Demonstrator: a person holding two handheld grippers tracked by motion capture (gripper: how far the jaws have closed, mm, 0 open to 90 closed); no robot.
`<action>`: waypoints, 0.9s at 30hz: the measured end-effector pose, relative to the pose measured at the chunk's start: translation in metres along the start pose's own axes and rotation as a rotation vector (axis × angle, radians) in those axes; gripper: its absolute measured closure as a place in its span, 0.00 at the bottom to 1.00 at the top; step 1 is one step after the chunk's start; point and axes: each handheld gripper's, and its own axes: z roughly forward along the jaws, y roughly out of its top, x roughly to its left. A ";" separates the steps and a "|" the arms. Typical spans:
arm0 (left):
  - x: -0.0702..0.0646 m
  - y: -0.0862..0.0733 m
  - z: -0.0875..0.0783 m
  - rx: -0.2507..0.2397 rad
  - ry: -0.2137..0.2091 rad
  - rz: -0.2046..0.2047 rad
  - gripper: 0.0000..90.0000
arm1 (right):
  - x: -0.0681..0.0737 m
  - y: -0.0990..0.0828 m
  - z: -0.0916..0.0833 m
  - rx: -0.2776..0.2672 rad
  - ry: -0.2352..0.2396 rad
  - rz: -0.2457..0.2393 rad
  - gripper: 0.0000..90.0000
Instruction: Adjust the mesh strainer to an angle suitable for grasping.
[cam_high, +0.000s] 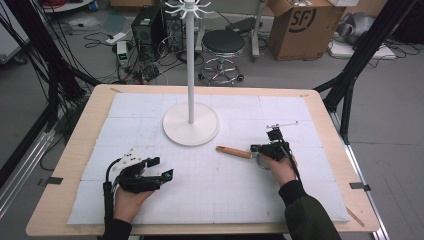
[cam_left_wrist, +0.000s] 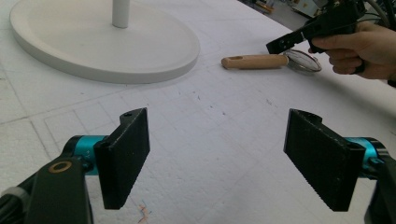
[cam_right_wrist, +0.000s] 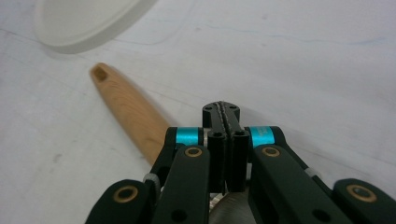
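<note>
White foam mat (cam_high: 210, 190) (gridded) covers wooden table (cam_high: 80, 145); cluttered floor (cam_high: 100, 55) beyond.

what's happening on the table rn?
A person works at a white-covered table with a two-jaw gripper in each hand. The right gripper has its jaws shut, just above a small strainer with a wooden handle lying on the table right of the white rack's round base. It holds nothing that I can see. The left gripper sits near the table's front edge, jaws wide open and empty.
</note>
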 end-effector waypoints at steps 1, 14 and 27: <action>0.000 0.000 0.000 -0.001 0.001 -0.001 0.26 | -0.003 -0.001 -0.001 0.003 -0.009 0.005 1.00; 0.000 0.000 0.000 -0.002 0.001 -0.003 0.26 | -0.006 -0.008 -0.011 0.072 0.022 0.014 1.00; 0.000 0.000 0.000 -0.005 -0.002 -0.003 0.26 | 0.005 -0.032 -0.022 0.056 0.041 0.004 1.00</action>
